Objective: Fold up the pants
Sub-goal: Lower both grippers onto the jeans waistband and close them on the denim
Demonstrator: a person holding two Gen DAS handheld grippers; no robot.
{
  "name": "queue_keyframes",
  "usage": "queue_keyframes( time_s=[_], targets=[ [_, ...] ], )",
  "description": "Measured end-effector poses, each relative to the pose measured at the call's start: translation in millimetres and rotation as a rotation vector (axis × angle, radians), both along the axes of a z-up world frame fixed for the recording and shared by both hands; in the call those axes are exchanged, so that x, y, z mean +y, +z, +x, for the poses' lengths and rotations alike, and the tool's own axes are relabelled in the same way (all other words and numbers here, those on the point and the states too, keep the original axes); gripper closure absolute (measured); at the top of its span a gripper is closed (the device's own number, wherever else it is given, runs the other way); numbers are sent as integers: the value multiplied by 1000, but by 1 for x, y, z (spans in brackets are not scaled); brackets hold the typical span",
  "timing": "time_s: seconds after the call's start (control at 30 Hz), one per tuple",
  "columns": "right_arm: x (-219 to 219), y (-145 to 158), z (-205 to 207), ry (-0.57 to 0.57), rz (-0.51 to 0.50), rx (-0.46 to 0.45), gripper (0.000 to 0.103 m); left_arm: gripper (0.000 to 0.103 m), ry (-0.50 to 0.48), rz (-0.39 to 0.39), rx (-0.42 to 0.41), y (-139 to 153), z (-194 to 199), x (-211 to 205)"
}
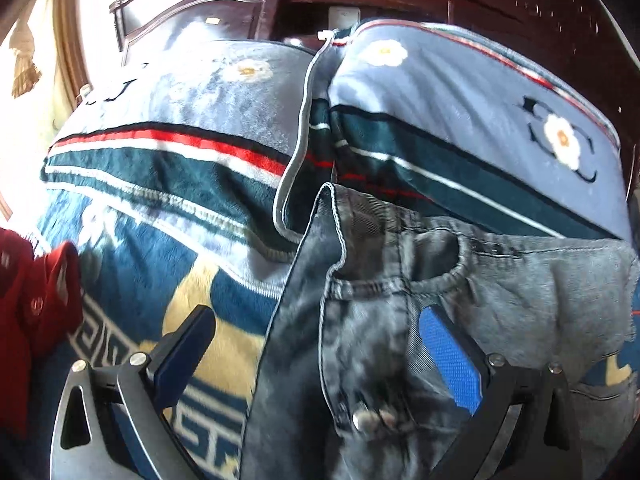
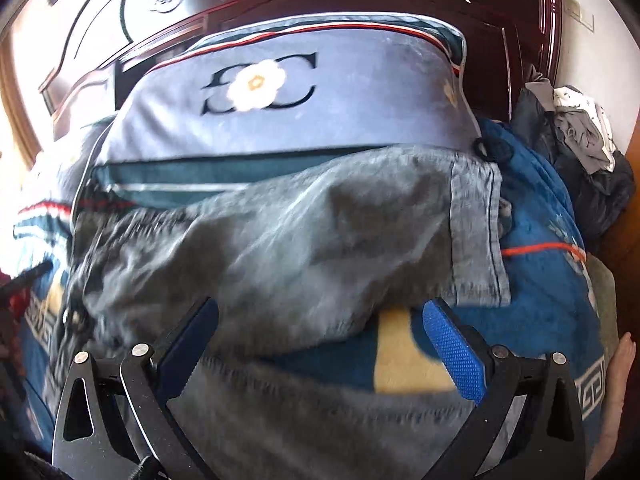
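The pants [image 1: 420, 320] were spread on the blanket [image 1: 132, 272] below the pillows [image 1: 460, 120]. Both the left gripper [image 1: 320, 344] and the right gripper [image 2: 324, 336] were held wide, gripping nothing. A single layer could be pinched, so the fold might skew.

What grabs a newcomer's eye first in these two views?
The faded grey denim pants sprawl across a blue and cream patterned blanket, waistband end up against two blue-grey flowered pillows. Each open hand-held gripper, left and right, frames them, and a red garment sits far left.
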State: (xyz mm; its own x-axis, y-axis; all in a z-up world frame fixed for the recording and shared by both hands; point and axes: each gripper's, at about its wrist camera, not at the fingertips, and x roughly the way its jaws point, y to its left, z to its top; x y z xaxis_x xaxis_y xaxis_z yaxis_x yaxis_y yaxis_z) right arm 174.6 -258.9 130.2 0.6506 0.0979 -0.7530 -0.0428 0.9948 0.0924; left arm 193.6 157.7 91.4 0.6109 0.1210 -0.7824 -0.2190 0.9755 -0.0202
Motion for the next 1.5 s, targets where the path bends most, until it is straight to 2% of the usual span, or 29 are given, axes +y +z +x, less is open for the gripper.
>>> queue_keyframes(
  time_s=[0.1,0.27,0.53,0.63,0.67,0.7,0.73,0.77,0.8,0.83,0.9,0.93,0.97,1.03,1.1,1.2,1.33,1.5],
  targets=[
    [-2,5,26,-6,-26,-8,0,0,-23,12,28,-5,19,0],
    [-4,-6,68,-16,-34,55,0,0,-56,8,56,-13,46,0],
    [-8,-33,113,-56,-53,120,0,0,17,-5,87,-35,86,17],
    [-7,-43,128,-62,-59,148,0,1,14,-1,91,-41,98,19],
    [-7,-47,133,-65,-56,163,0,10,-5,1,85,-42,101,17],
    [-6,-52,138,-65,-53,178,1,23,-32,8,77,-42,103,12],
    [-6,-56,142,-68,-54,193,6,29,-59,17,77,-42,106,6],
    [-6,-60,146,-73,-55,205,11,40,-84,26,80,-42,108,-1],
    [-6,-64,150,-79,-56,218,24,51,-103,34,79,-42,110,-7],
    [-7,-68,153,-88,-59,232,42,53,-113,41,78,-42,110,-12],
    [-10,-72,156,-108,-70,247,60,66,-119,54,67,-39,109,-21],
    [-12,-72,156,-109,-63,245,69,69,-122,43,59,-39,108,-22],
    [-14,-70,155,-108,-54,241,73,76,-122,20,53,-38,106,-23],
    [-17,-64,149,-95,-40,223,87,81,-118,-34,37,-34,102,-18],
    [-18,-55,140,-74,-33,200,90,86,-136,-66,17,-28,92,-14],
    [-14,-38,128,-40,-49,161,92,88,-185,-87,-14,-11,78,-10],
    [-10,-20,111,-4,-48,120,93,89,-227,-163,-52,12,62,-7],
    [-9,3,89,24,-24,83,93,89,-296,-199,-83,31,33,-4]
  ],
)
